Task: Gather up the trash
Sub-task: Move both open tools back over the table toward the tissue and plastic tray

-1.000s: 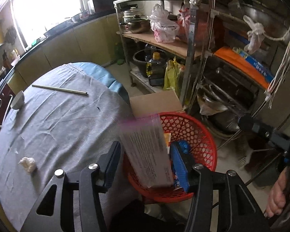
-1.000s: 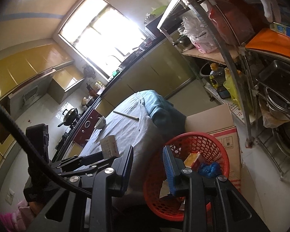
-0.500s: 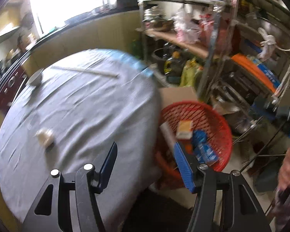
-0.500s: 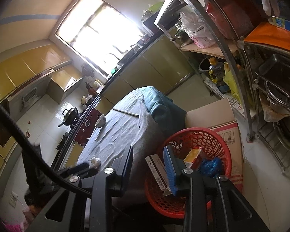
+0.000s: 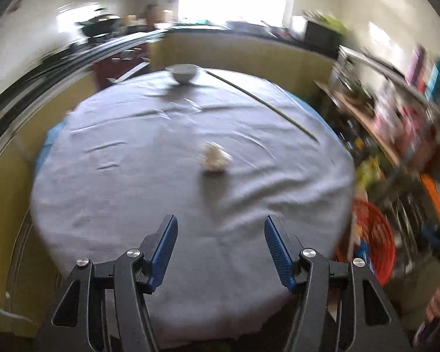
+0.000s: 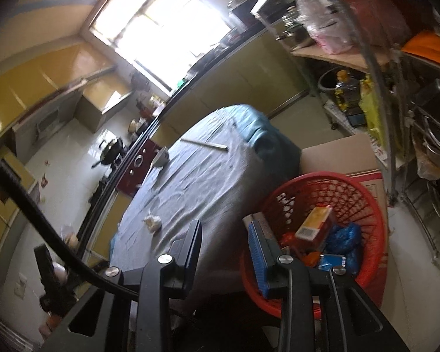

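Note:
A crumpled white paper wad (image 5: pixel 215 158) lies on the round table with the grey cloth (image 5: pixel 132 176); it also shows in the right wrist view (image 6: pixel 152 222). My left gripper (image 5: pixel 221 228) is open and empty above the table's near edge, facing the wad. The red mesh basket (image 6: pixel 363 199) stands on the floor beside the table and holds a white box, a yellow box (image 6: pixel 314 223) and blue wrappers. It shows at the right in the left wrist view (image 5: pixel 375 249). My right gripper (image 6: pixel 224 236) is open and empty above the basket's near rim.
A white bowl (image 5: pixel 184 72) and a long thin stick (image 5: pixel 264 105) lie at the table's far side. A cardboard box (image 6: pixel 340 155) stands behind the basket. A metal shelf rack (image 6: pixel 381 67) full of pots and bags stands at the right. Kitchen counters run behind.
My left gripper let the white box fall into the basket, then swung left from the basket to face the table and the paper wad. The right gripper stayed open near the basket.

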Motion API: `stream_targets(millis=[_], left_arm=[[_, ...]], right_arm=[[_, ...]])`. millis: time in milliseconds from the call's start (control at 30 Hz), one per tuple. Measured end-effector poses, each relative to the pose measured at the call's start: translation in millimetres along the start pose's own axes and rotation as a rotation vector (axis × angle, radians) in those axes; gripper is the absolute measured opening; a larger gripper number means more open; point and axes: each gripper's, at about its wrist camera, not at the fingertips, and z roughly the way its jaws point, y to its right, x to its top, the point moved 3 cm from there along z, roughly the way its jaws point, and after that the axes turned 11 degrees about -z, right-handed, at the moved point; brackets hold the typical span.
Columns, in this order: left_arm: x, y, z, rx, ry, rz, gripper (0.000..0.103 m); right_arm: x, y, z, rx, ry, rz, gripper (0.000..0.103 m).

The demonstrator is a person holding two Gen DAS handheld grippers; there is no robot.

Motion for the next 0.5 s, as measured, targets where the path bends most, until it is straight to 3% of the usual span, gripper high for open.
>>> stream_targets(millis=[100,167,200,333,500], left_arm=[[19,-37,-18,0.039,0.074,-0.080,0.063],[28,-57,-32,0.092,0.141,-0.112,0.070],[32,-68,-39,0.126,0.178,-0.123,0.074],[39,-106,-64,0.291,0.316,-0.133,0.075],[39,-138,-87,0.470,0.416,-0.110,0.075]], right_arm=[[-2,-18,10,0.003,-0.025,-0.041,0.036],[-3,-29,16,0.003,-0.044,-0.067,0.036],[-4,-34,19,0.003,-0.053,-0.079,0.036],[-7,-51,30,0.005,-0.087,-0.120,0.036],[-10,-75,42,0.013,-0.120,-0.174,0.036]])
